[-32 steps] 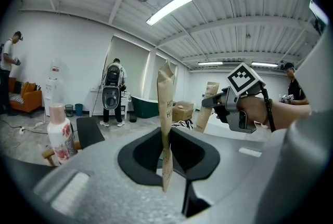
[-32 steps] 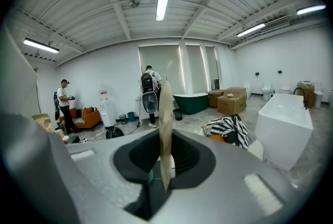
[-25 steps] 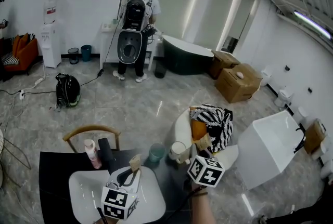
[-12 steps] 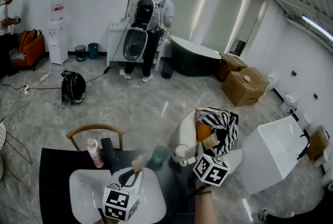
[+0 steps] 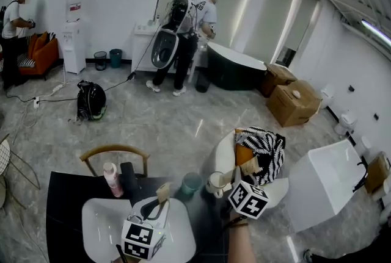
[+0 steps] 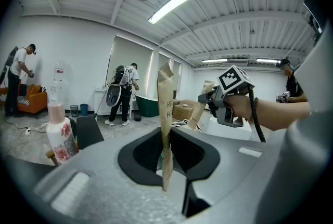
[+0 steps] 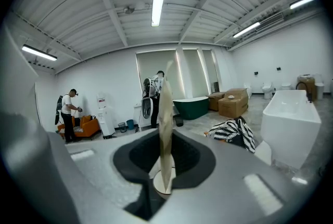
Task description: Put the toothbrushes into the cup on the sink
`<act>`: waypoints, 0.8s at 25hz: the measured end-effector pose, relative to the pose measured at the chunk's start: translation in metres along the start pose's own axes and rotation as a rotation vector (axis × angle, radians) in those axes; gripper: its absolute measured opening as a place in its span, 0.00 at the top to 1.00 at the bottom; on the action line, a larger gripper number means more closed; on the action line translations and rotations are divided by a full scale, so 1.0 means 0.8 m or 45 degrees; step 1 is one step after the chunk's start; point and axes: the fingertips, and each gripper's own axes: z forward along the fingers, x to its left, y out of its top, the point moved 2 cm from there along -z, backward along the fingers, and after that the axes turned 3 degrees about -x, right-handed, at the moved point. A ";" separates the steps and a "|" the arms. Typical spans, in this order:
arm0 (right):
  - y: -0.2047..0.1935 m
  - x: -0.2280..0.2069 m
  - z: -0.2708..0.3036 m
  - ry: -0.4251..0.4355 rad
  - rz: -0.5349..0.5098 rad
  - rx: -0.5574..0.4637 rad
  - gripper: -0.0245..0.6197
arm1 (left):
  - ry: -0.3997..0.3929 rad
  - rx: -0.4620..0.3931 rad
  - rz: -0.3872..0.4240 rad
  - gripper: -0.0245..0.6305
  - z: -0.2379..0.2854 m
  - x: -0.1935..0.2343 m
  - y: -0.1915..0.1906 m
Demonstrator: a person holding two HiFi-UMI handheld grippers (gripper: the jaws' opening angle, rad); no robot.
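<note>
Roughly: left gripper (image 6: pixel 166 166) and right gripper (image 7: pixel 165 166) each pinched an upright wrapped toothbrush (image 7: pixel 165 114); right sat nearer, white cup (image 5: pixel 214 183) just beyond.

Letters "HS" on toothbrush wrapper (image 6: pixel 167 106)

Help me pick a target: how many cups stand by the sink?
2. A teal cup stands on the dark counter behind the white sink; a white cup sits just to its right. Others may be hidden.
</note>
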 end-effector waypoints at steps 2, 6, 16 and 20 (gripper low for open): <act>-0.006 -0.001 0.005 0.004 0.004 0.001 0.89 | 0.006 0.001 -0.004 0.88 0.001 0.002 -0.002; -0.021 -0.007 0.014 0.001 0.013 0.011 0.89 | 0.010 -0.006 -0.008 0.88 0.005 0.003 -0.004; -0.048 -0.008 0.034 0.003 0.002 0.055 0.89 | 0.021 -0.001 -0.021 0.88 0.011 0.009 -0.008; -0.057 -0.005 0.039 0.002 -0.008 0.071 0.89 | 0.024 0.003 -0.024 0.88 0.010 0.010 -0.008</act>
